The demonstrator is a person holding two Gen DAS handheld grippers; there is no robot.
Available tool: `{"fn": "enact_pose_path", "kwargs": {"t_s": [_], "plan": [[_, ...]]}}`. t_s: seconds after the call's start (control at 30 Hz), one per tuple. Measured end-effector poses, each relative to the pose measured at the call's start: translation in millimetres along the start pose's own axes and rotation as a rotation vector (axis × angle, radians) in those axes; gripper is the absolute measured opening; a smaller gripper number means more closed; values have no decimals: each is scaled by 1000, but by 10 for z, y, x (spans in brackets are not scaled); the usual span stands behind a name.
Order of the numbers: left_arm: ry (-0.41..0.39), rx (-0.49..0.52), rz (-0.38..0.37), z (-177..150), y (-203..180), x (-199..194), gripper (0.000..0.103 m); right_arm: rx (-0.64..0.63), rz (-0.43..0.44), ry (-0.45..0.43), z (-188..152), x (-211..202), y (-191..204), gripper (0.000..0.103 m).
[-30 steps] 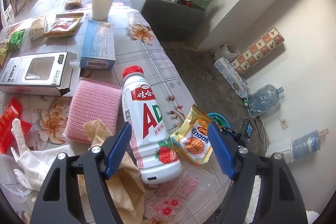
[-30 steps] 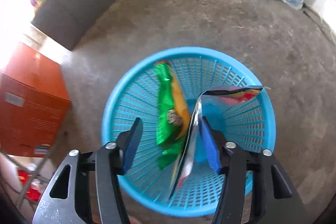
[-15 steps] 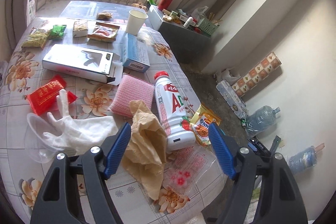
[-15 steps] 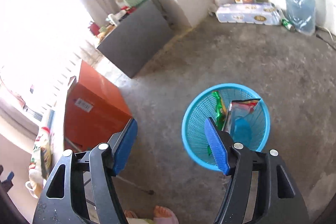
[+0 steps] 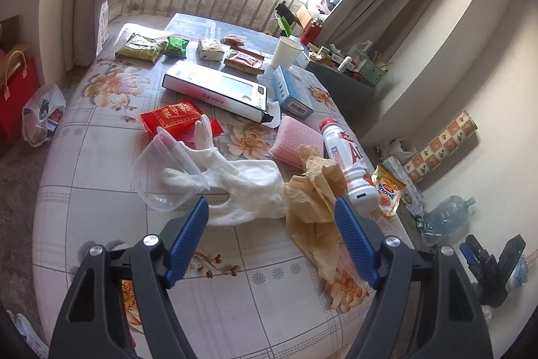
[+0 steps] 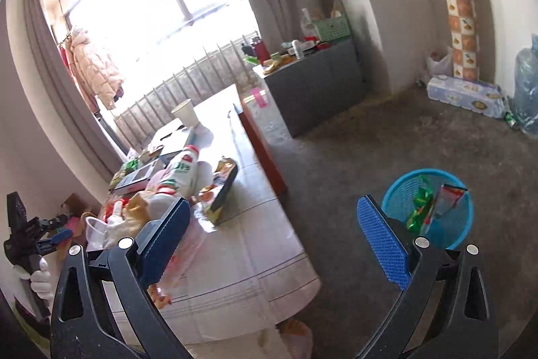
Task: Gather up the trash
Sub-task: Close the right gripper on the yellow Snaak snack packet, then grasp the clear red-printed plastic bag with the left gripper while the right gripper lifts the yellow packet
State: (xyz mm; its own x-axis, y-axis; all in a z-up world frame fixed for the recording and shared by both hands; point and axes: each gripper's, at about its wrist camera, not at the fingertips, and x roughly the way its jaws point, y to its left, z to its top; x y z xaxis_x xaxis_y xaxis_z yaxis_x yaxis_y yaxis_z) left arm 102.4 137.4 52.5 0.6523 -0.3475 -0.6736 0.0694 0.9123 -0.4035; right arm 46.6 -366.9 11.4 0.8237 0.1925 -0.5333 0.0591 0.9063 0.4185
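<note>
My left gripper (image 5: pixel 270 224) is open and empty above the near end of the table (image 5: pixel 101 224). Just ahead of it lie a white glove (image 5: pixel 248 187), a crumpled brown paper (image 5: pixel 312 201), a clear plastic cup (image 5: pixel 161 170), a white drink bottle (image 5: pixel 349 164) with a red cap and an orange snack packet (image 5: pixel 388 194). My right gripper (image 6: pixel 272 231) is open and empty, raised beside the table. The blue trash basket (image 6: pixel 433 207) stands on the floor to its right and holds a green wrapper (image 6: pixel 418 204) and a silver wrapper (image 6: pixel 447 201).
Farther up the table lie a pink cloth (image 5: pixel 296 137), a red packet (image 5: pixel 171 116), a long white box (image 5: pixel 215 90), a blue box (image 5: pixel 289 93), a paper cup (image 5: pixel 285 52) and several snack packets. A grey cabinet (image 6: pixel 316 90) stands beyond. The left gripper shows at the right wrist view's left edge (image 6: pixel 37 234).
My left gripper has pulled back and up from the bottle, so more of the table shows. My right gripper has let go of the silver wrapper into the basket, risen and swung towards the table.
</note>
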Motion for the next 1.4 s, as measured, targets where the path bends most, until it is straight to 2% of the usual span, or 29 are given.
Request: {"fn": "enact_pose_path", "kwargs": {"t_s": [0.17, 0.3, 0.43, 0.57, 0.67, 0.83, 0.87, 0.93, 0.97, 1.0, 1.03, 1.1, 1.2, 1.4], "plan": [[-27, 185, 16, -311, -303, 120, 75, -77, 83, 80, -183, 285, 544, 93], [5, 203, -26, -432, -432, 308, 75, -117, 68, 113, -201, 522, 882, 88], [17, 204, -73, -469, -526, 408, 75, 52, 110, 180, -54, 778, 710, 82], [21, 218, -103, -489, -607, 469, 75, 240, 141, 277, 139, 1162, 393, 69], [31, 235, -113, -514, -649, 519, 75, 313, 93, 335, 249, 1490, 237, 61], [37, 294, -153, -591, -774, 528, 75, 321, 37, 334, 404, 1887, 171, 55], [38, 317, -172, -623, -830, 521, 75, 309, 30, 326, 426, 1924, 199, 51], [37, 387, -193, -705, -990, 524, 75, 296, 21, 325, 439, 1959, 202, 41], [34, 428, -192, -750, -1071, 533, 75, 291, 22, 330, 424, 1951, 192, 28], [32, 470, -189, -805, -1162, 547, 75, 285, 21, 338, 406, 1956, 192, 20], [33, 501, -187, -847, -1235, 576, 75, 281, 21, 345, 384, 1959, 201, 19], [49, 529, -200, -908, -1345, 657, 75, 262, 18, 344, 375, 1932, 200, 3], [80, 545, -219, -941, -1456, 800, 75, 252, 17, 326, 371, 1875, 169, 1], [104, 581, -205, -883, -1602, 1035, 75, 224, -10, 276, 359, 1702, 112, 0]]}}
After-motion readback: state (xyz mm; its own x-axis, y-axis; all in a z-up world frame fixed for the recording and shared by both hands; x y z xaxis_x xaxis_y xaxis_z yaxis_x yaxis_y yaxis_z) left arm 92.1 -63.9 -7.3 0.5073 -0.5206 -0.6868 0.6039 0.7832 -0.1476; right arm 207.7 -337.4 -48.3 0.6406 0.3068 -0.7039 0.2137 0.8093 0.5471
